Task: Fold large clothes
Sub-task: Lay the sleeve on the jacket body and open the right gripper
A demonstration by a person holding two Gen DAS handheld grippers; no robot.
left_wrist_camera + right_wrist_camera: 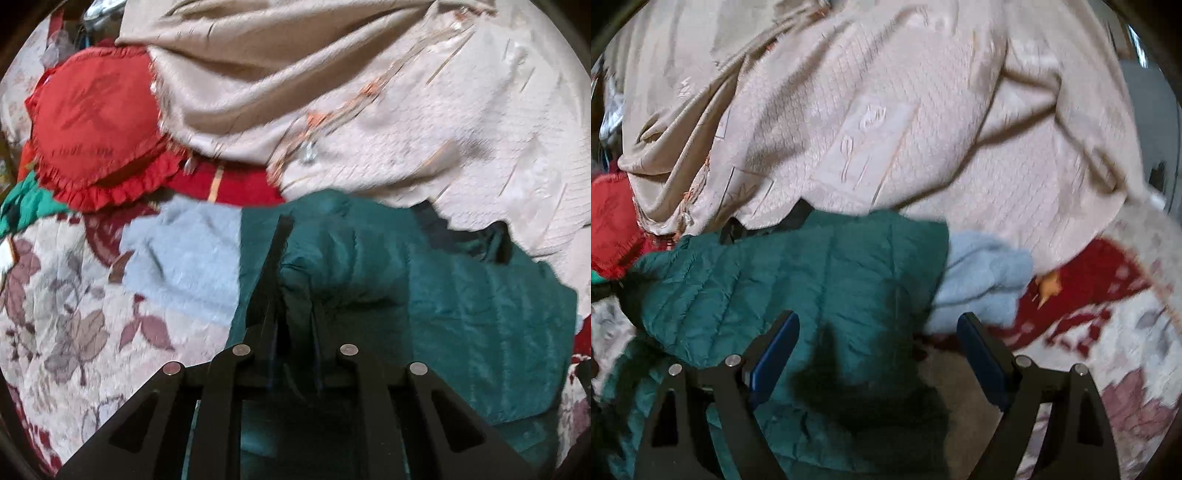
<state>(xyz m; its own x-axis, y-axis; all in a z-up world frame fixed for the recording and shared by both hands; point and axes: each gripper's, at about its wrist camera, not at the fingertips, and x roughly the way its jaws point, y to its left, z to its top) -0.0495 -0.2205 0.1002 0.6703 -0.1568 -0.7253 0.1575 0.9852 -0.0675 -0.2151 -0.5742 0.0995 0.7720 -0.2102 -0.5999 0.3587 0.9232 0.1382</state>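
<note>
So the left gripper (291, 258) is pinching its jaws shut on a fold of the teal quilted jacket (424, 295), probably anchoring that side for a fold, while the right gripper (877, 332) is hovering wide open over the jacket's other edge, holding nothing. The jacket is lying on a floral bedspread (74, 314), with a beige quilt (886, 129) bunched just behind it, a pale blue towel (979, 277) beside it and a red frilly cushion (96, 125) off to one side.

A heaped beige bedspread (886, 122) walls off the far side; the floral bedcover (66, 295) lies flat.
</note>
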